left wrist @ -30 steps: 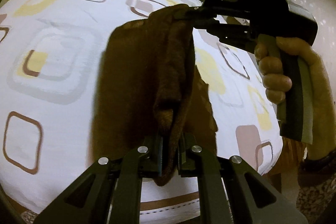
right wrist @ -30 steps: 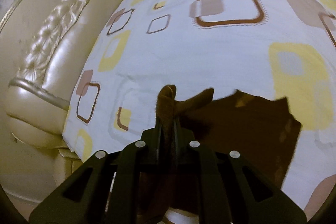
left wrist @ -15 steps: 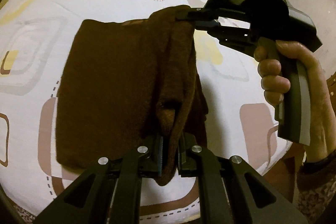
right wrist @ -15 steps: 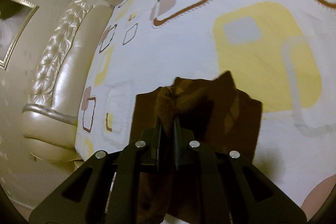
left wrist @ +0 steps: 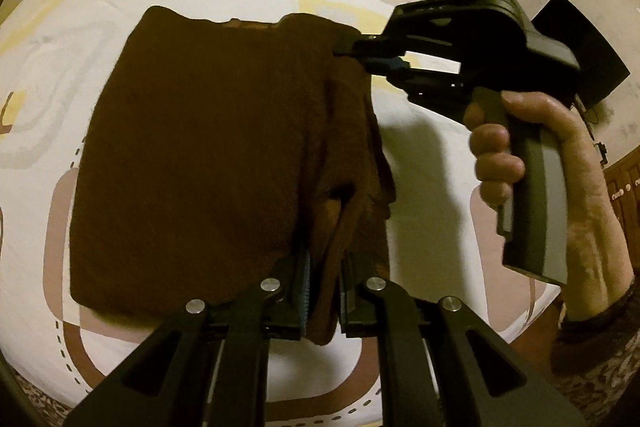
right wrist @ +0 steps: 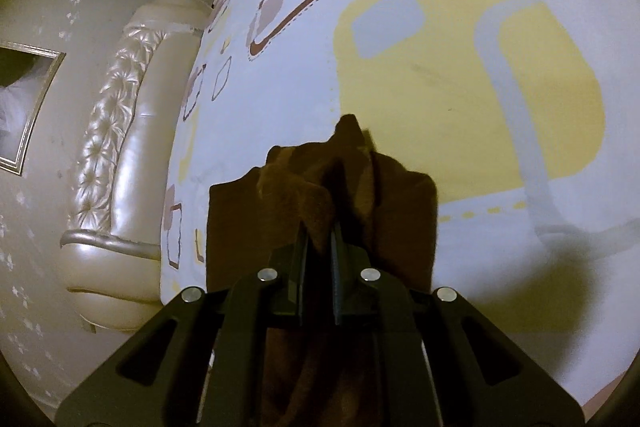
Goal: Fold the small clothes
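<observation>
two hand-held grippers, left [left wrist: 323, 279] and right [left wrist: 352, 51], clamp brown cloth [left wrist: 200, 163]; folds hide pads.

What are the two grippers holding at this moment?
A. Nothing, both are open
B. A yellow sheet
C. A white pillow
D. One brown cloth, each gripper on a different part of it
D: the left gripper and right gripper both pinch the brown cloth.
</observation>
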### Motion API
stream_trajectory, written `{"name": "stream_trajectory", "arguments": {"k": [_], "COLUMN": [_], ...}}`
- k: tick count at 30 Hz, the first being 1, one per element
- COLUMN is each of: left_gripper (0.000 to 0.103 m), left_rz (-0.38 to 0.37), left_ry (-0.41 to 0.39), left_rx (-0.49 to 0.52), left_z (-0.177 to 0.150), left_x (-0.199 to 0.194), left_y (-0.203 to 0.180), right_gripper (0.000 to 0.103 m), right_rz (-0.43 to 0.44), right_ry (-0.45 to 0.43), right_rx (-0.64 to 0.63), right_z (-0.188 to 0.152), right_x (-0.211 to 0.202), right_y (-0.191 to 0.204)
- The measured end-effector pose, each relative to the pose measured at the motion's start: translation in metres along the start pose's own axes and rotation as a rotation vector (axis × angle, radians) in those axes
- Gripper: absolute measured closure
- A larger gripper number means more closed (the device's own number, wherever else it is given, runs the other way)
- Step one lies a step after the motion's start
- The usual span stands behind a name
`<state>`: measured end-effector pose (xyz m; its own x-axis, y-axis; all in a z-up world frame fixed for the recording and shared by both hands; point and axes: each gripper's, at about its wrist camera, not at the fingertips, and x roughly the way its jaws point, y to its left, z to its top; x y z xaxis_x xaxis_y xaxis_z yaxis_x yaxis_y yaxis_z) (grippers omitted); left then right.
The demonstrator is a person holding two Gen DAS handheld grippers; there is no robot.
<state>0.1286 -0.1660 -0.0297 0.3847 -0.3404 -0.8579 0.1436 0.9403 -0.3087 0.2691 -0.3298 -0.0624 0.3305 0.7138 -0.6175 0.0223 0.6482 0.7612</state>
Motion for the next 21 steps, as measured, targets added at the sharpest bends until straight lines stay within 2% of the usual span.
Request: {"name": "stream_trajectory", "arguments": {"k": [12, 21], "left_gripper": [0.093, 0.093], "left_rz": [-0.042, -0.037], "left_ry": [0.03, 0.044], "left_rx": [0.021, 0.053], "left_z": [-0.009, -0.023], "left_x": [0.011, 0.018], "left_y": [-0.015, -0.018], "right_gripper": [0.094, 0.094], "right_rz": [0.016, 0.021], "right_ry": [-0.015, -0.019], "right_rx": [0.006, 0.048], "right_z": [0.004, -0.001], "right_x": [-0.002, 0.0], "right_y": [-0.01, -0.027]}}
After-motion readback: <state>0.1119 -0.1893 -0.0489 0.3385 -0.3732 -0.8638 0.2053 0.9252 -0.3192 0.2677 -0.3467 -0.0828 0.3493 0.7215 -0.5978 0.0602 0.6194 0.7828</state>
